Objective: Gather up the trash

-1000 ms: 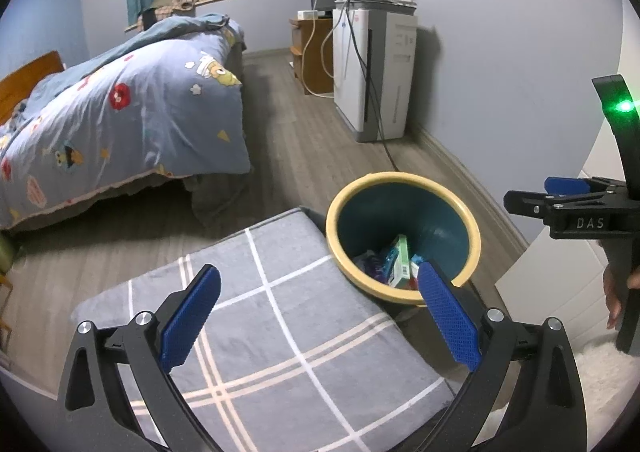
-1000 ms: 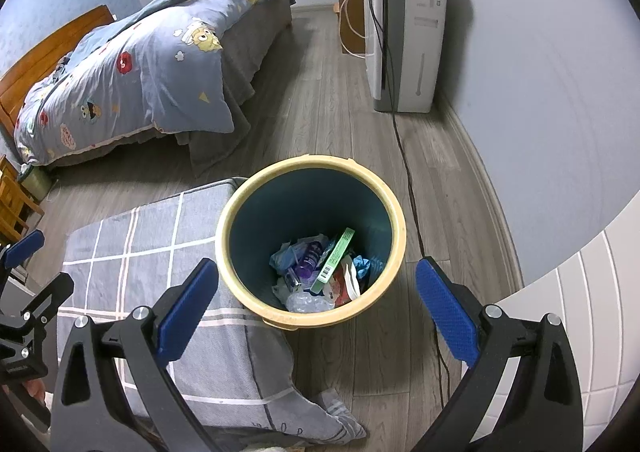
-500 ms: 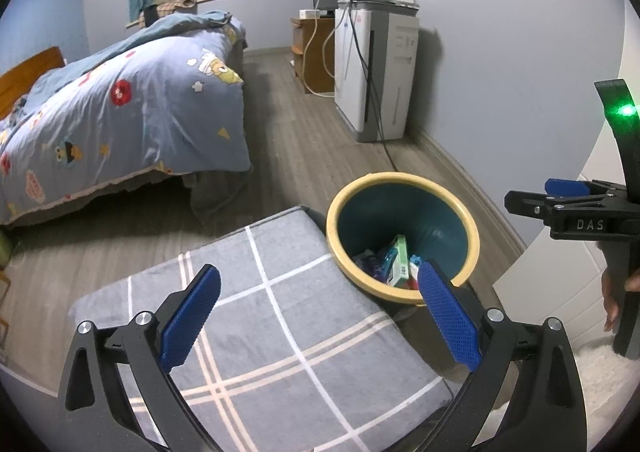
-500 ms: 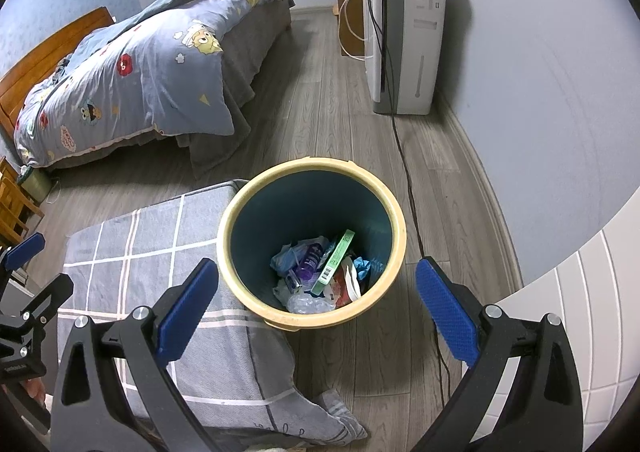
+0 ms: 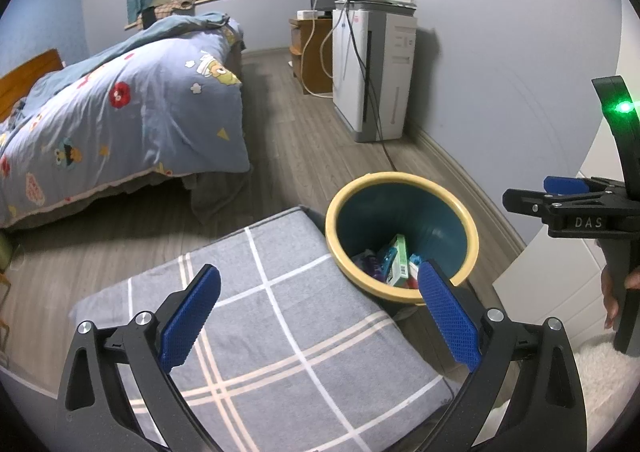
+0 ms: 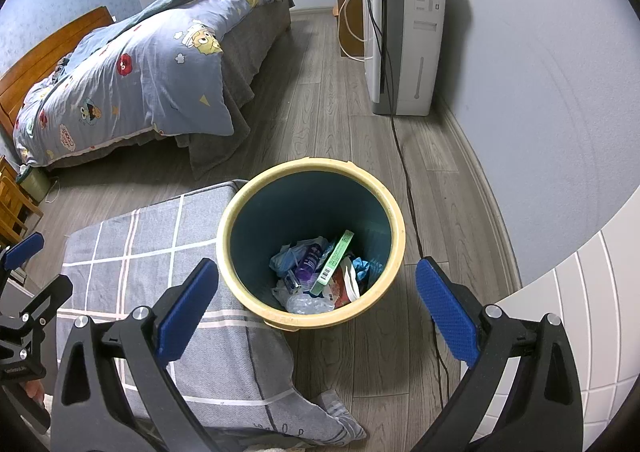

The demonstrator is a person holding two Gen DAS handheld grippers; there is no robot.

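Left wrist view
left gripper point(image 5: 318, 316): jaws spread wide, nothing between the blue pads, hovering over the grey checked cushion point(image 5: 264, 332)
bin point(image 5: 402, 238): yellow rim, teal inside, on the wood floor point(image 5: 296, 148), touching the cushion's far right corner
trash point(image 5: 394, 262): green box and wrappers at the bin bottom, partly hidden by the right pad
right gripper point(image 5: 560, 196): seen side-on at right edge, green light lit above it; opening can't be read from here
background: bed point(image 5: 120, 120) far left, white appliance point(image 5: 376, 72) against the wall

Right wrist view
right gripper point(image 6: 318, 310): jaws wide open, empty, held above the near rim of the bin point(image 6: 310, 246)
trash point(image 6: 324, 272): green box, purple bottle, blue and clear plastic, red-white wrapper, all inside the bin
cushion point(image 6: 160, 272): left of the bin, edge against it
left gripper point(image 6: 24, 284): partly in frame at left edge
cable point(image 6: 408, 188): runs along the floor point(image 6: 344, 124) from the appliance point(image 6: 404, 40) past the bin's right side
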